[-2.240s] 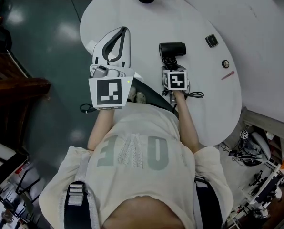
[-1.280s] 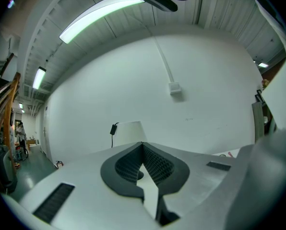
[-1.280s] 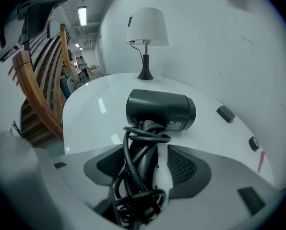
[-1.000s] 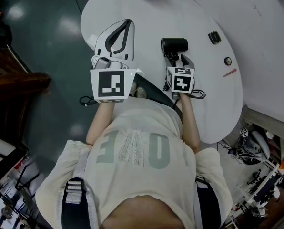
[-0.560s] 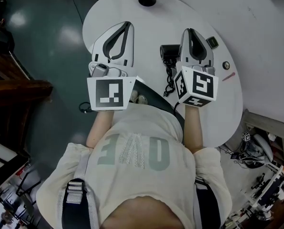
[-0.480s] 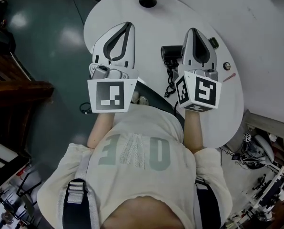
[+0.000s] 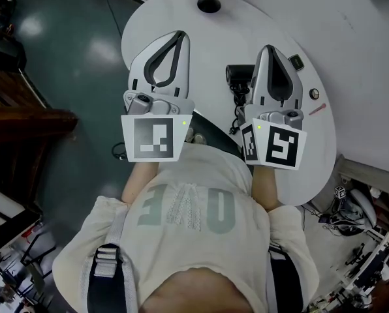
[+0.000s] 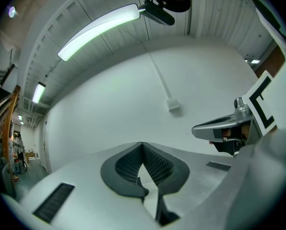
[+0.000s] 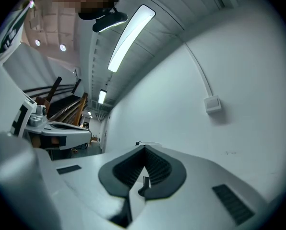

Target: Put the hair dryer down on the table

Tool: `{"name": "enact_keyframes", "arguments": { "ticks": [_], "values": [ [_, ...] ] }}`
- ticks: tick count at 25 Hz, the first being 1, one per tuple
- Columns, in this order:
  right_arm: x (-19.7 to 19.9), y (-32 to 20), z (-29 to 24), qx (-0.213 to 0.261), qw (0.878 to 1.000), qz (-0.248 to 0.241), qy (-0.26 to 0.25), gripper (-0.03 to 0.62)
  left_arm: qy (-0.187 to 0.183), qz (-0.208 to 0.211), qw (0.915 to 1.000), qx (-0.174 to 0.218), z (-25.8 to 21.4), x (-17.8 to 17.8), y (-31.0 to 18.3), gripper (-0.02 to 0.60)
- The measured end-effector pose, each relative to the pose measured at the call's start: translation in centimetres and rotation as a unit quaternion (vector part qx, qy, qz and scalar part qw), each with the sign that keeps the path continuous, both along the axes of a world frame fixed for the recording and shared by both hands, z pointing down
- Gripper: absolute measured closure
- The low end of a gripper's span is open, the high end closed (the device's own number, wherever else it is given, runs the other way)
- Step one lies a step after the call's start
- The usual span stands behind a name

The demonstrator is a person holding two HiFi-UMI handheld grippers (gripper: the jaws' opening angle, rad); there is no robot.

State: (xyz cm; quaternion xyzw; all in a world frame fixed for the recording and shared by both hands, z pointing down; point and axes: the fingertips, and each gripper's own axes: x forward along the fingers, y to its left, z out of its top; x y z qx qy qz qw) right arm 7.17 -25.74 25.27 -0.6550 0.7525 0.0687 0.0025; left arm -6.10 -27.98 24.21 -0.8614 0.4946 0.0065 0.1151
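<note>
The black hair dryer [image 7: 238,75] lies on the white table [image 7: 214,38] with its cord [image 7: 236,113] trailing toward the person. It rests between the two grippers, and the right one hides part of it. My right gripper [image 7: 267,47] is held above the table just right of the dryer, shut and empty, its tips meeting [image 9: 144,147]. My left gripper [image 7: 179,36] hovers over the table's left side, also shut with nothing in it [image 8: 142,143]. Both gripper views look up at a wall and ceiling lights, so neither shows the dryer.
A black round object [image 7: 209,5] sits at the table's far edge. A small dark square item [image 7: 297,62], a small round thing [image 7: 314,94] and a red pen [image 7: 316,109] lie to the right. Dark floor and wooden furniture [image 7: 25,119] are on the left.
The right gripper has let go of the hair dryer, risen to its right and tilted upward with jaws shut. The dryer stays lying on the table. The left gripper has hardly moved.
</note>
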Motion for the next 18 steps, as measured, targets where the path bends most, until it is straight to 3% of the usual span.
{"name": "enact_keyframes", "arguments": {
  "ticks": [4, 7, 9, 11, 15, 18],
  "values": [
    [0.0, 0.2, 0.0, -0.002, 1.000, -0.004, 0.000, 0.589, -0.063, 0.013, 0.9975, 0.030, 0.6, 0.2, 0.4, 0.575],
    [-0.1, 0.4, -0.1, -0.004, 1.000, -0.017, -0.017, 0.589, -0.132, 0.028, 0.9891, 0.059, 1.5, 0.6, 0.7, 0.575],
    [0.0, 0.5, -0.3, -0.004, 1.000, -0.019, -0.020, 0.589, -0.160, 0.035, 0.9841, 0.071, 1.8, 0.8, 0.8, 0.575],
    [0.1, 0.7, -0.5, -0.003, 1.000, -0.019, -0.018, 0.589, -0.148, 0.034, 0.9862, 0.065, 1.6, 0.9, 0.9, 0.575],
    [0.0, 1.0, -0.5, -0.006, 1.000, -0.020, -0.013, 0.589, -0.052, 0.018, 0.9983, 0.022, 0.2, 0.8, 0.9, 0.575],
    [-0.1, 1.1, -0.4, -0.008, 1.000, -0.020, -0.011, 0.589, -0.067, 0.020, 0.9972, 0.026, 0.9, 0.7, 1.1, 0.575]
  ]
}}
